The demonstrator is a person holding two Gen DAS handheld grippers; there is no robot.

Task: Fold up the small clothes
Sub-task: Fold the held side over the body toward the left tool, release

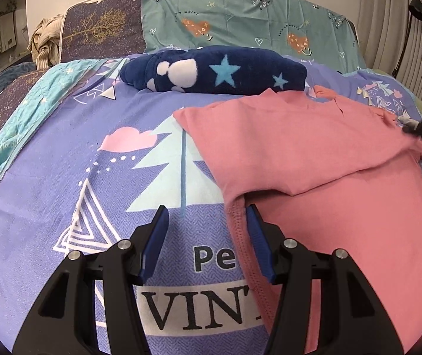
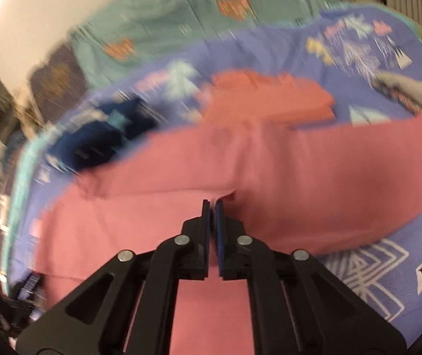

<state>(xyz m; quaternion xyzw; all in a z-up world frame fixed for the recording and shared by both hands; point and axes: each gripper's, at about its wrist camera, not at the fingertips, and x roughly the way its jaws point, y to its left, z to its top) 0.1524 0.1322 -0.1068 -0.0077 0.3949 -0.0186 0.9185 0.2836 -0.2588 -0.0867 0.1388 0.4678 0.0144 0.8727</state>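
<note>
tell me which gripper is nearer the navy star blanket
Left. The left gripper is open at the pink shirt's near hem, with the blanket straight ahead across the bedspread. The right gripper sits at the shirt's far side, further off.

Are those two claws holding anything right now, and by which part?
Left claw: open, holding nothing. Right claw: nearly shut at a fold of the pink shirt; blur hides whether it grips.
</note>
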